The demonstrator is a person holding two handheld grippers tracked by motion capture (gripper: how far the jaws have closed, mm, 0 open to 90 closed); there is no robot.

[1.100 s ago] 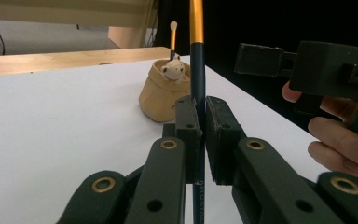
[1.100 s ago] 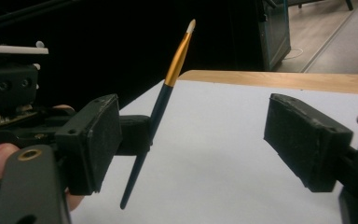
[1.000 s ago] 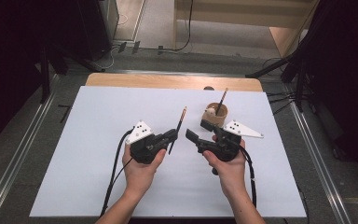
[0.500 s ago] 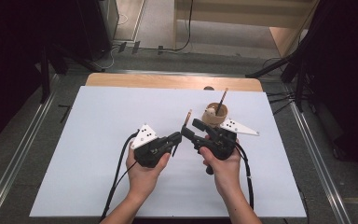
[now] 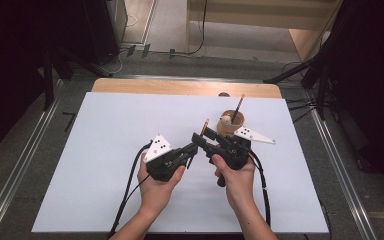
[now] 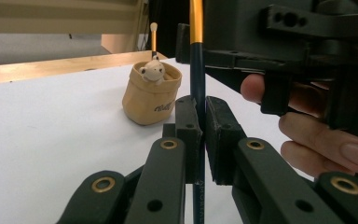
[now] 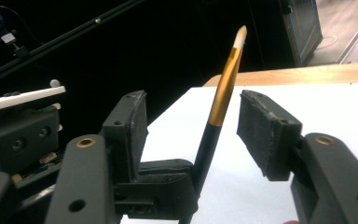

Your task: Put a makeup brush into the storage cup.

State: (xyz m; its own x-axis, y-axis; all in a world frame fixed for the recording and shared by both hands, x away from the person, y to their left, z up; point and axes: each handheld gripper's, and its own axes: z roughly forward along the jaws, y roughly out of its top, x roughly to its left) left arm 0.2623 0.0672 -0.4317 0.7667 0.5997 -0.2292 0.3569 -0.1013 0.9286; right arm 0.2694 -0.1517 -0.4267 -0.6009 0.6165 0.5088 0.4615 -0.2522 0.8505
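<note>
Item: brush (image 7: 216,112). Slim, with a dark handle, gold ferrule and pale tip. Judged light and stiff; the lacquered handle is likely slippery, the tip soft and easily bent. Best taken on the handle or ferrule, never on the tip.

Location: above the desk (image 5: 105,150), at about 5 o'clock of its centre in the high view, upright with a slight lean, tip uppermost. It stands between the two hands, clear of the desk surface as far as can be judged.

Left tongs (image 6: 203,123): closed on the dark handle low down. In the left gripper view the handle runs straight up through the narrow slit between the jaws, ferrule above them.

Right tongs (image 7: 191,130): wide open, holding nothing. In the right gripper view the ferrule stands in the gap between the two pads, touching neither, somewhat nearer the 9 o'clock pad. Closing here would take the brush at the ferrule and upper handle, just above the left tongs' hold.

Nearby: cup (image 5: 232,122), tan and soft-looking, with a small bear (image 6: 152,73) on its rim and a second brush (image 5: 238,107) standing in it. It lies near, at about 1 o'clock of the right tongs in the high view.
</note>
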